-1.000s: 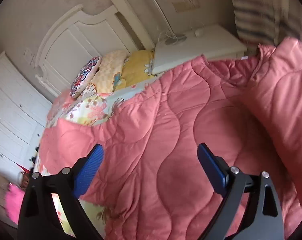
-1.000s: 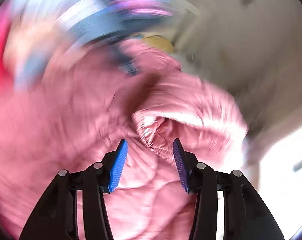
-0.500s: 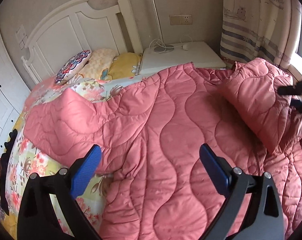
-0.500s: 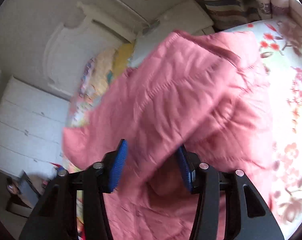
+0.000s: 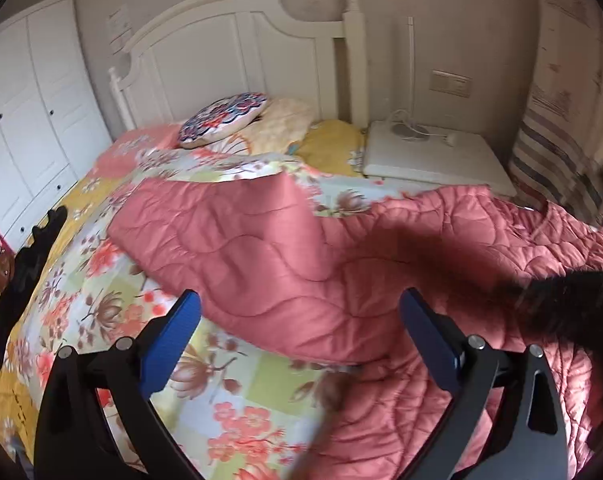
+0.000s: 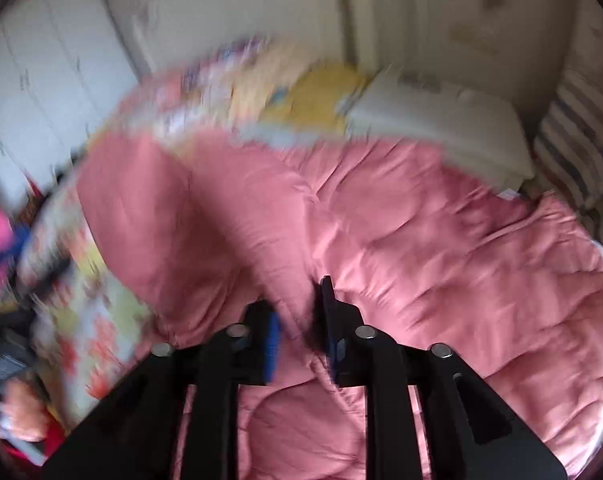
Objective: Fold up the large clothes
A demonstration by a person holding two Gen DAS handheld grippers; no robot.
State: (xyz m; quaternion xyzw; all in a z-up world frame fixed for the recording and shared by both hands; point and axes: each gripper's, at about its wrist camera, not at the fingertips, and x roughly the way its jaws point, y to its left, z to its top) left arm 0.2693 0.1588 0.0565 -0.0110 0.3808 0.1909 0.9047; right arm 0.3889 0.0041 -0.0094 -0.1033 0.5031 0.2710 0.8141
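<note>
A large pink quilted coat (image 5: 301,256) lies spread over the floral bedspread (image 5: 101,272). One sleeve stretches left across the bed in the left wrist view. My left gripper (image 5: 301,328) is wide open and empty, just above the coat's lower edge. My right gripper (image 6: 299,332) is shut on a fold of the pink coat (image 6: 421,248); this view is blurred by motion. A dark blurred shape (image 5: 561,300) crosses the right of the left wrist view; I cannot tell what it is.
A white headboard (image 5: 241,52), patterned pillows (image 5: 225,120) and a white bedside table (image 5: 429,156) stand at the far end. A white wardrobe (image 5: 29,112) is on the left. A dark item (image 5: 25,272) lies on the bed's left edge. Striped curtain (image 5: 557,160) at right.
The right gripper has closed on a fold of the coat and swung fast. The left camera has turned left and lowered; the raised right part of the coat has come down.
</note>
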